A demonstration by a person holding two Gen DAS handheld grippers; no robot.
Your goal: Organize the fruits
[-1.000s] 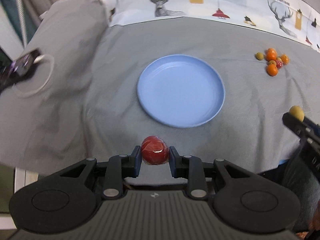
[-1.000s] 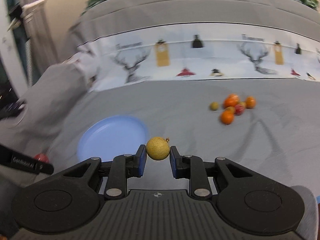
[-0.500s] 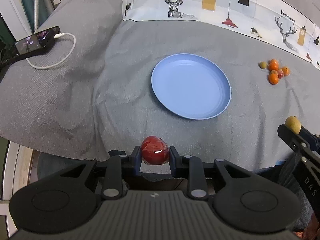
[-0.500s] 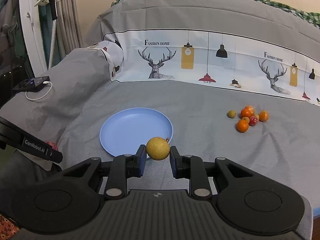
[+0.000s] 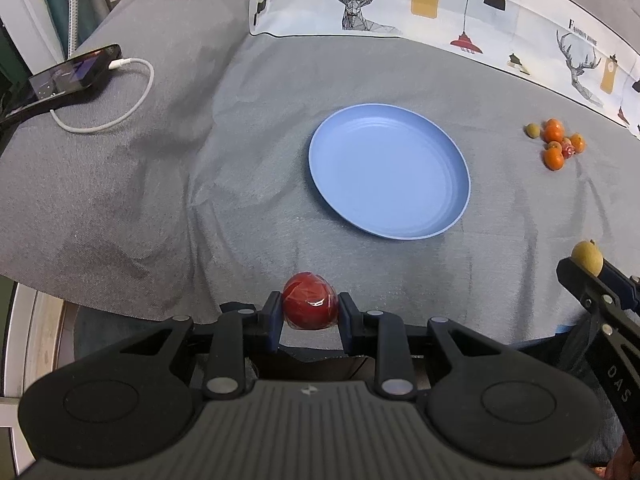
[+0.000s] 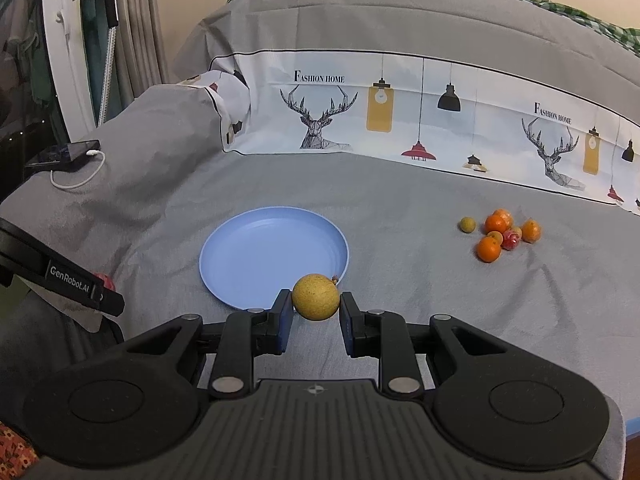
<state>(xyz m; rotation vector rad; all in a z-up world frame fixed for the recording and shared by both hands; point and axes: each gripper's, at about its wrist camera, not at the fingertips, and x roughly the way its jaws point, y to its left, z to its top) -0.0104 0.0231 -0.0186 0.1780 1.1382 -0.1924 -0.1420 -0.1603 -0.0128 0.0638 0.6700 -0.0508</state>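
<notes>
Fruits are sitting in both your tongs: your left tongs [image 5: 310,312] are clamping a red fruit [image 5: 310,300], and your right tongs [image 6: 315,312] are gripping a yellow-brown fruit [image 6: 316,297], both near a blue plate [image 6: 224,256] on the grey-covered bed [image 6: 440,300]. More small fruits [image 6: 500,234] are lying well apart, beyond it. "GenRobot.AI" is showing on your left tongs, "FASHION HOME" on the deer-print fabric [image 6: 320,112].
</notes>
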